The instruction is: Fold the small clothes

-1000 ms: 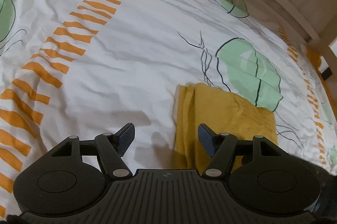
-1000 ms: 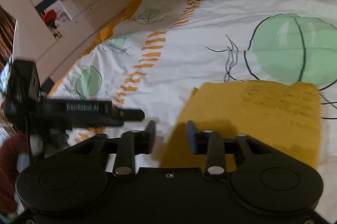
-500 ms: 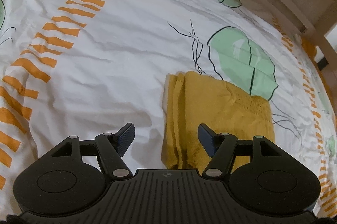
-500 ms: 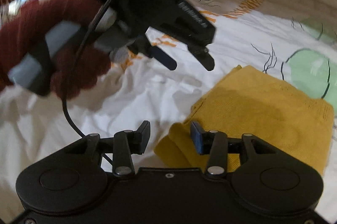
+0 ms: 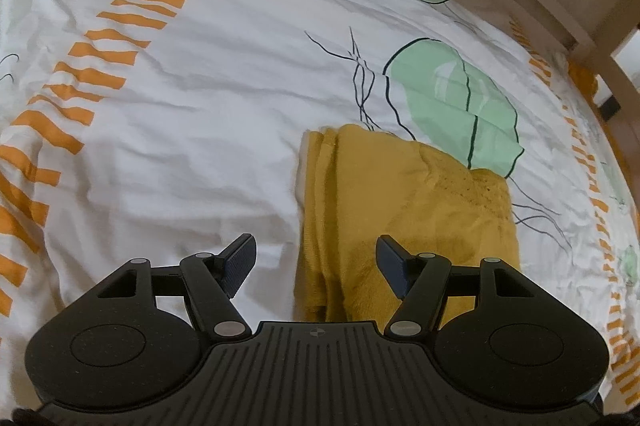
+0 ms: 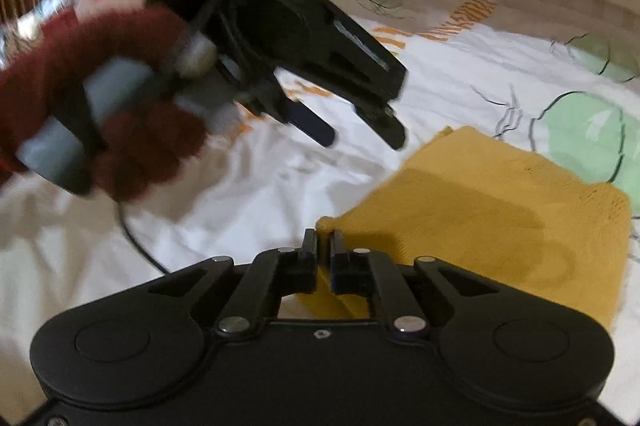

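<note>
Right wrist view: the cloth (image 6: 492, 209) lies folded on the bed (image 6: 248, 193), its near corner clamped in the right hand-held gripper (image 6: 324, 246), just closed; left hand-held gripper (image 5: 316, 262), jaws apart, hovers over its left edge

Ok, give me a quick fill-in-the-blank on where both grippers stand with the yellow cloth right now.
1. The right gripper is shut on a ____ of the folded yellow cloth.
2. The left gripper has its jaws ____, holding nothing.
3. The cloth lies on a white bedsheet printed with orange stripes and green ____.

Missing words: corner; open; leaves
</note>
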`<state>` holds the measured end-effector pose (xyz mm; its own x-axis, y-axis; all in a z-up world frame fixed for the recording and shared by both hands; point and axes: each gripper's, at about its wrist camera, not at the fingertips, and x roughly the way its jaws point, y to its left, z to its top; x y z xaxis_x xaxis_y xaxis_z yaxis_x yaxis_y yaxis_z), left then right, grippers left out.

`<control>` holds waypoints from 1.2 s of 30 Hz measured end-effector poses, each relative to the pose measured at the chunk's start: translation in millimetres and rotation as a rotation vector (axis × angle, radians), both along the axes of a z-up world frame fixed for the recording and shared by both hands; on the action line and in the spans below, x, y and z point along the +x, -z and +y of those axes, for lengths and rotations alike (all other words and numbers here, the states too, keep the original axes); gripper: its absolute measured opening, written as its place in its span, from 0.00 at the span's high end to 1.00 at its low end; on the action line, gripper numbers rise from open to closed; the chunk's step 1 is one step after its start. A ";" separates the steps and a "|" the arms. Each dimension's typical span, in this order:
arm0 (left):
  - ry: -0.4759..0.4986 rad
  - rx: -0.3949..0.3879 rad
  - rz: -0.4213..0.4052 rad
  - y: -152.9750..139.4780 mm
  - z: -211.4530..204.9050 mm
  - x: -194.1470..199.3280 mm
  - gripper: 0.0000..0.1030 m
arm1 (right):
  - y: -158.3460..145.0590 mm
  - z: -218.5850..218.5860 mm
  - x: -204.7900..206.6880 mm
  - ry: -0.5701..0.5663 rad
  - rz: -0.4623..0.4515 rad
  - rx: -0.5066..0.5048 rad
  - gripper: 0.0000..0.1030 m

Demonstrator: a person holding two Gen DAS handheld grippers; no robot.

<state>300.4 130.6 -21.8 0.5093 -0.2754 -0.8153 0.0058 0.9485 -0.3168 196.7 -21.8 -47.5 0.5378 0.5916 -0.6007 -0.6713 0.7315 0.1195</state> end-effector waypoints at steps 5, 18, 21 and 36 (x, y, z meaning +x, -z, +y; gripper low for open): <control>0.026 -0.005 0.001 5.4 -12.1 0.4 0.37 | 11.8 9.4 0.2 -0.032 0.050 -0.027 0.88; 0.035 -0.008 0.070 45.8 -27.4 5.8 0.36 | 25.3 3.8 -3.5 -0.017 0.053 -0.030 0.49; 0.031 -0.003 0.066 45.4 -24.5 2.4 0.36 | 16.5 -13.1 -5.4 0.005 0.034 -0.027 0.42; 0.068 0.027 0.051 47.1 -25.6 -9.8 0.36 | 4.4 -100.6 91.4 0.328 -0.063 0.002 0.39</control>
<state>290.6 105.0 -68.9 0.4478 -0.2860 -0.8471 0.0553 0.9545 -0.2930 288.1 -122.4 -51.8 0.7361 0.3821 -0.5587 -0.4062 0.9096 0.0869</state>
